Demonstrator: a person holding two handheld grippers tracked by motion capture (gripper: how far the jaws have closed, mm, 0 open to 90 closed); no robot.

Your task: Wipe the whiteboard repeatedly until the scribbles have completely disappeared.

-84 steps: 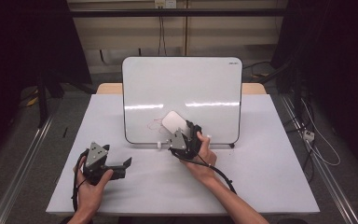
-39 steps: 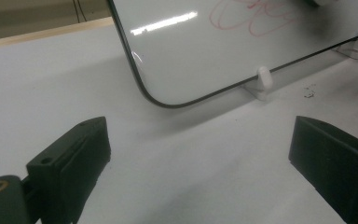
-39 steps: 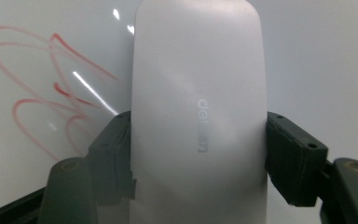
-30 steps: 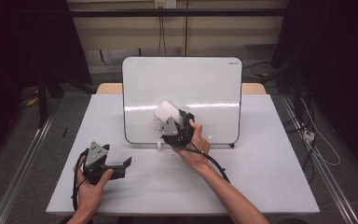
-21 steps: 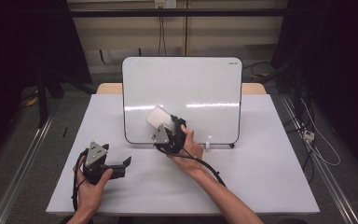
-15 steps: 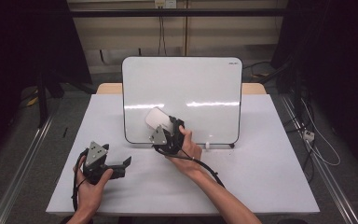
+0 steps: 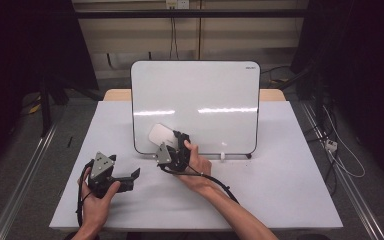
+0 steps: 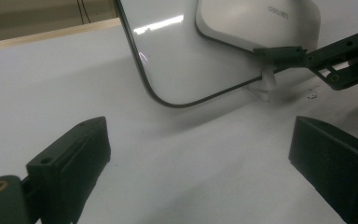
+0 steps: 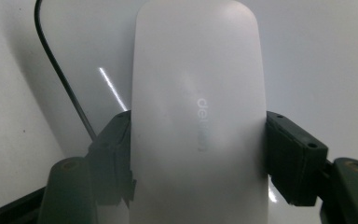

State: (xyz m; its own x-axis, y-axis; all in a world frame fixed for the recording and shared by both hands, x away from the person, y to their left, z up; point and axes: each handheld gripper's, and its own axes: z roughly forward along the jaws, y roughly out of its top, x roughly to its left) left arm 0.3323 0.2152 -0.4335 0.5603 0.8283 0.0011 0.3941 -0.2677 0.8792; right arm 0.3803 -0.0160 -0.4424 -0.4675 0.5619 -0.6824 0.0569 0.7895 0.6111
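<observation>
One whiteboard (image 7: 195, 105) upright on table (image 7: 290, 185). One eraser (image 9: 198, 116) clamped in right gripper (image 7: 172, 150), against board. Left gripper (image 8: 200, 158) jaws apart, nothing between. No containers.

One whiteboard (image 7: 195, 105) is standing on the tabletop (image 7: 290, 175). One white eraser (image 7: 159, 135) is sitting between the right gripper's (image 7: 172, 145) jaws. Two grippers are showing, the left gripper (image 7: 130, 176) counted.

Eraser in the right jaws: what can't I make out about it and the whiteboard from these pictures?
- Eraser underside, right gripper view: faces away, so contact with the whiteboard cannot be told.
- Eraser lower end, right gripper view: cut off by the bottom edge.
- Eraser logo: blurred in the right gripper view, cut by the top edge in the left gripper view.
- Whiteboard brand mark, high view: too small.
- Board's left foot, high view: hidden behind the right gripper.
</observation>
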